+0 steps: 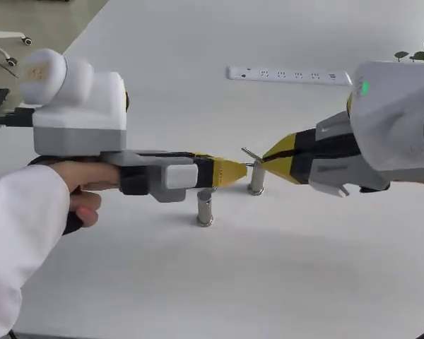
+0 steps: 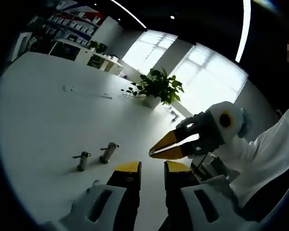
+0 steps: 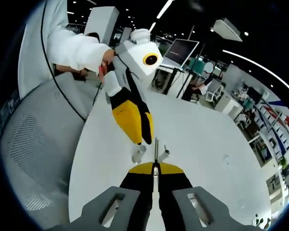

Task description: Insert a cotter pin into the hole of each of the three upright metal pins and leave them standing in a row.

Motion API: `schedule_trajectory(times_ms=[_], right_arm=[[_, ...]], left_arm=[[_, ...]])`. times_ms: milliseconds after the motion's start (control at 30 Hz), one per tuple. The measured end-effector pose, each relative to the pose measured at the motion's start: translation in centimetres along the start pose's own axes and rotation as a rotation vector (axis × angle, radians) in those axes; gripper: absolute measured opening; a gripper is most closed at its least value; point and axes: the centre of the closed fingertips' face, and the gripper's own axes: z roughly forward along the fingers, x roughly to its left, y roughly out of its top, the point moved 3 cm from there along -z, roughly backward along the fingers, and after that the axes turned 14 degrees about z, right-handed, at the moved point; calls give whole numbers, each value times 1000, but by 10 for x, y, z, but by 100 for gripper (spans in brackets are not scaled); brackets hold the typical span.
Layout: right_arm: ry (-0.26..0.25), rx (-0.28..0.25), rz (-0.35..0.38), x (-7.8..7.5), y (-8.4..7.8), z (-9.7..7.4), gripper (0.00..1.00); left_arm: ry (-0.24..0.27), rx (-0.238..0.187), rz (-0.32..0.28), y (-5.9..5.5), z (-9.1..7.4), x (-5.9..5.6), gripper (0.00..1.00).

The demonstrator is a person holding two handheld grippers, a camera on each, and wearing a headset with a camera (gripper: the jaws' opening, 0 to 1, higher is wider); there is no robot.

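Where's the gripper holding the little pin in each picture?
Head view: the right gripper is at the right side, tips near the middle.
Left gripper view: right of middle, yellow tips pointing left.
Right gripper view: bottom middle, shut on the cotter pin.
Shared landmark: the upright metal pins on the white table.

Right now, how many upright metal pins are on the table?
2: the near pin below the left tongs, the far pin under the right tongs; a third may be hidden.
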Motion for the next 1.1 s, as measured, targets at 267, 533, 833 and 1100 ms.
schedule_trajectory(times_ms=[267,533,833,1100], right_arm=[[9,3,-20,11,-3,2,0],[13,11,-43,16,-4,0,0],[2,44,-117,21,-3,-1,0],[13,51,-128,24,-2,-1,0]], left_arm=[[-9,12,-28,-6,11,-5,9],[-9,26,-40,-11,17,-5,4],[-16,61,-45,-18,16,-6,1],[-12,49,-56,-17,16,-5,3]])
